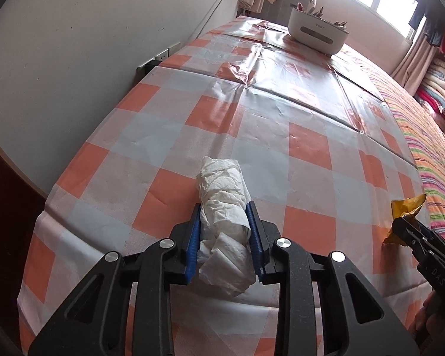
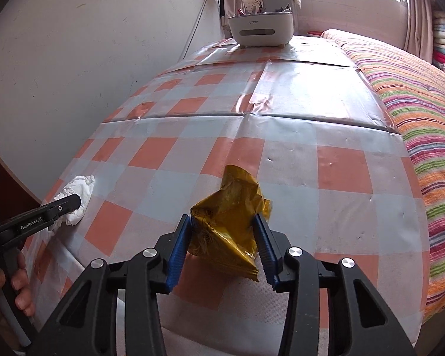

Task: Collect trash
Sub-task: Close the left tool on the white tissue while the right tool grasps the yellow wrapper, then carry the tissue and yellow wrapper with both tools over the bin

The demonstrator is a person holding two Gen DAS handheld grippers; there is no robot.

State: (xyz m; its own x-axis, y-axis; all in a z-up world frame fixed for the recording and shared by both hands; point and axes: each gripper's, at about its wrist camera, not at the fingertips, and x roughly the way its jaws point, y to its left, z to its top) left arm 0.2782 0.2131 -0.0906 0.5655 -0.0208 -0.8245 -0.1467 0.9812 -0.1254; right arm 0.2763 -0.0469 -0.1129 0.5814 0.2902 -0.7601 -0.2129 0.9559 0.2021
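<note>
on the tablecloth (image 1: 308,148), grippers clamp tissue (image 1: 224,204) and wrapper (image 2: 228,222).

"GenRobot.AI" on left claw (image 2: 69,204), "DAS" on right claw (image 1: 400,225)

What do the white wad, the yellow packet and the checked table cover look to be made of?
White wad: soft tissue paper, matte, finely crumpled. Yellow packet: thin plastic or foil film, glossy, with sharp creases and a crimped edge. Checked table cover: likely thin plastic sheet; it shines under the window light and keeps its fold lines.
</note>
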